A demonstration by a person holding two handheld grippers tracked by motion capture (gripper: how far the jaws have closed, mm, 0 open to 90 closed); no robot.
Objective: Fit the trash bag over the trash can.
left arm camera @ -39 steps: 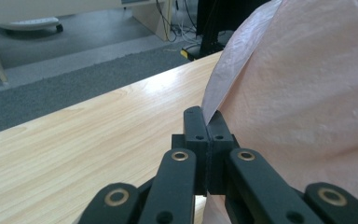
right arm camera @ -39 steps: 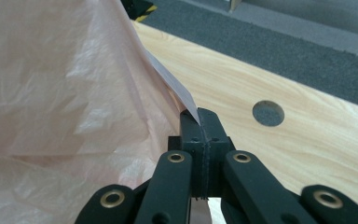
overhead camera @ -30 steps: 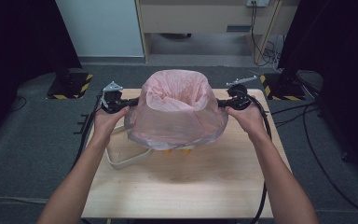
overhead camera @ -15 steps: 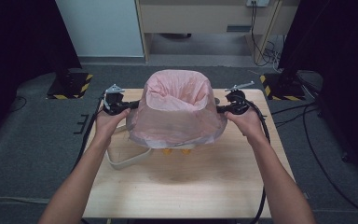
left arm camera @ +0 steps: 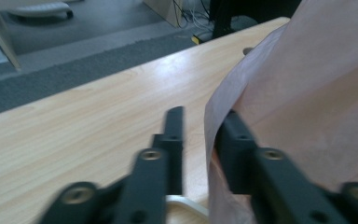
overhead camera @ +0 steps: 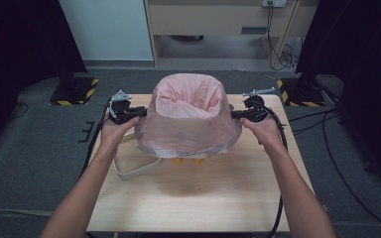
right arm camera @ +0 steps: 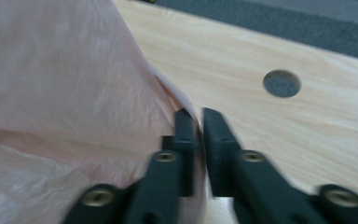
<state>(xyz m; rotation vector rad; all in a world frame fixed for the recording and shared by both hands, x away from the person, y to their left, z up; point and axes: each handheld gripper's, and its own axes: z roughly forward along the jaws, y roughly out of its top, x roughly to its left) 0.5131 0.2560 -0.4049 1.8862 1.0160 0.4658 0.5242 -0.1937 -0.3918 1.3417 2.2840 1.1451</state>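
Pink bag [overhead camera: 188, 119] already covers the bin on the worktop [overhead camera: 193, 193]; left gripper [overhead camera: 138, 113] and right gripper [overhead camera: 235, 115], jaws just parting, are letting go its rim

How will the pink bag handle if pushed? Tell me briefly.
Probably floppy: the pink bag is thin, see-through film that creases and drapes over what it covers. Likely very light for its size, so a push would dent or bunch the film rather than slide it whole.
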